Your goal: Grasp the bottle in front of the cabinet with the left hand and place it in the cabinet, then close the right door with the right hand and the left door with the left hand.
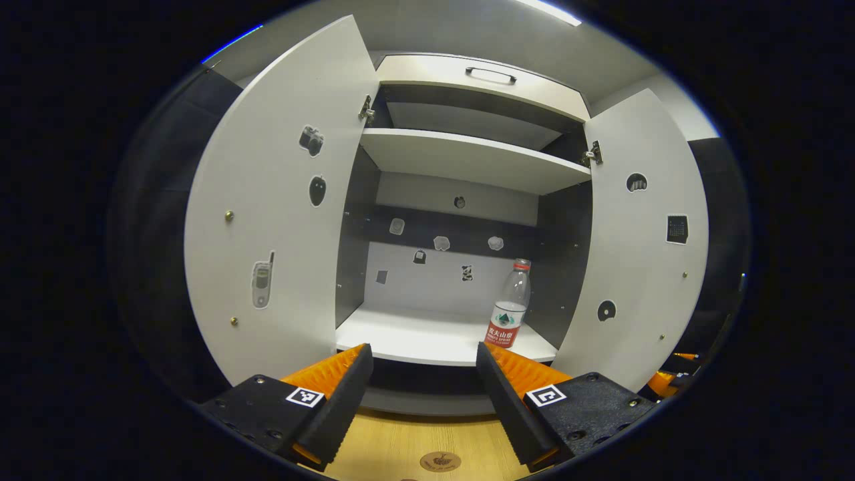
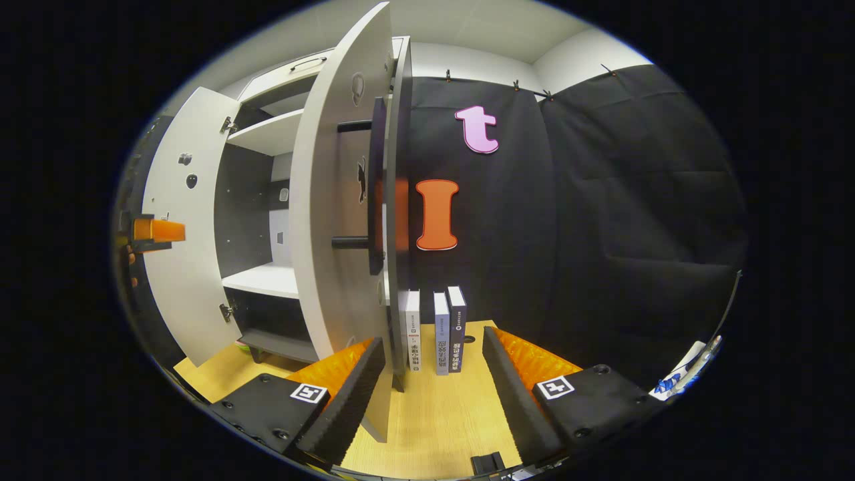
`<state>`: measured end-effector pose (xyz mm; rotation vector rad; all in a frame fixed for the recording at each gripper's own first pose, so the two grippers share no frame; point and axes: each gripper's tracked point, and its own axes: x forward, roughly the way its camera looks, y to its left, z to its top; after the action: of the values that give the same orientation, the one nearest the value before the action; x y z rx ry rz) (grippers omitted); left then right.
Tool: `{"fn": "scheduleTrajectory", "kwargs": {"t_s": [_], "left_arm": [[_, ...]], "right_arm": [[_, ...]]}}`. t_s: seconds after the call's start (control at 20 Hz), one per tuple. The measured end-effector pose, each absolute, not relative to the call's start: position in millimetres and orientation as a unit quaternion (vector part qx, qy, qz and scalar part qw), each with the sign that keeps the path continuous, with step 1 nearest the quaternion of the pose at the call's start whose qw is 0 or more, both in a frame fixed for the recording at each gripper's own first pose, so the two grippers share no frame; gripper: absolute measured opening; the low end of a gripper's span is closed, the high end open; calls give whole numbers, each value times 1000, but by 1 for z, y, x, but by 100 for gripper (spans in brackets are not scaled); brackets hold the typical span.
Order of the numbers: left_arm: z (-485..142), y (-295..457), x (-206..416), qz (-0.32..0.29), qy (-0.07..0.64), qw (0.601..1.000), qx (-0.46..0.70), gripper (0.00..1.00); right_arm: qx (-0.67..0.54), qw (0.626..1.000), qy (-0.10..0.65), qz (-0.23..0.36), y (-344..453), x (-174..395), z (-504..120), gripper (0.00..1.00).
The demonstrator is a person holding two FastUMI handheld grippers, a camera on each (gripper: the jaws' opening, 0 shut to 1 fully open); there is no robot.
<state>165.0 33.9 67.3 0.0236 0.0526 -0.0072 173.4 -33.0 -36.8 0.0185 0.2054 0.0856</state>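
The cabinet [image 1: 467, 160] stands on the wooden desk [image 1: 394, 441] with both doors swung wide: the left door [image 1: 274, 220] and the right door [image 1: 641, 247]. Three books [image 2: 437, 331] stand upright on the desk beside the cabinet. The bottle [image 1: 511, 306] stands upright on the lower shelf [image 1: 414, 334], toward its right end. The left hand-held gripper [image 1: 422, 364] is released, grasping nothing, in front of the shelf. The right hand-held gripper [image 2: 434, 364] is released too, its fingers either side of the right door's edge.
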Motion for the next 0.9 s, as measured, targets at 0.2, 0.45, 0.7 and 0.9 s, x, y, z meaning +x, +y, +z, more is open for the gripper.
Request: {"fn": "scheduleTrajectory", "kwargs": {"t_s": [0.2, 0.45, 0.7, 0.9], "left_arm": [[60, 70, 147, 8, 24, 999, 26, 92], [51, 92, 146, -3, 30, 1000, 9, 95], [55, 97, 149, -15, 23, 999, 16, 95], [55, 95, 147, -26, 23, 999, 7, 95]], "right_arm": [[4, 995, 97, 38, -24, 175, -35, 96], [-9, 996, 82, 25, -19, 173, -23, 95], [-13, 997, 81, 16, -3, 169, -21, 95], [-16, 996, 81, 32, 23, 169, -21, 95]]}}
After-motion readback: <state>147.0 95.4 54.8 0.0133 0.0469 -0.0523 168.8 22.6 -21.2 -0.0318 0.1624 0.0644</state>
